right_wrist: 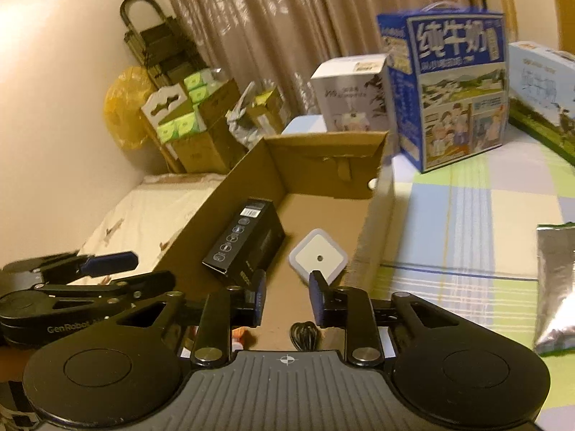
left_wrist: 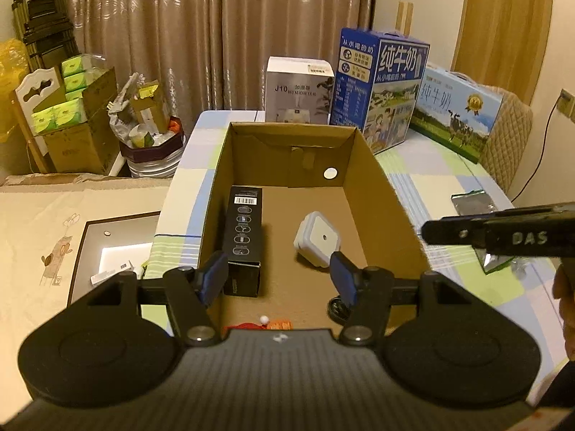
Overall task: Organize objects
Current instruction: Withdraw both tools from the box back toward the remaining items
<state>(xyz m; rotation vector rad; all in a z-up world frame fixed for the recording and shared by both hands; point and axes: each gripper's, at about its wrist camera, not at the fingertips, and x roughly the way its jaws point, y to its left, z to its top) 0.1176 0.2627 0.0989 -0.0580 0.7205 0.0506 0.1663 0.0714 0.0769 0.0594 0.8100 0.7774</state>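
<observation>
An open cardboard box (left_wrist: 373, 176) (right_wrist: 215, 215) stands on the checked tablecloth. Inside lie a long black carton (left_wrist: 244, 237) (right_wrist: 248, 244), a white square plug-in device (left_wrist: 318, 239) (right_wrist: 318, 256), a coiled black cable (left_wrist: 336, 309) (right_wrist: 303, 336) and a red-orange item (left_wrist: 273, 324) at the near end. My left gripper (left_wrist: 278, 280) is open and empty above the box's near end. My right gripper (right_wrist: 287, 298) is open and empty just before the white device; it shows at the right edge of the left wrist view (left_wrist: 496, 233). A silver foil pouch (left_wrist: 474, 203) (right_wrist: 555, 280) lies on the table right of the box.
Behind the box stand a white humidifier carton (left_wrist: 298, 89) (right_wrist: 350, 97), a tall blue milk carton (left_wrist: 377, 86) (right_wrist: 452, 86) and a pale blue milk case (left_wrist: 456, 111) (right_wrist: 542, 82). A bed (left_wrist: 54, 222) lies left of the table. Boxes and a bin (left_wrist: 151, 151) stand by the curtain.
</observation>
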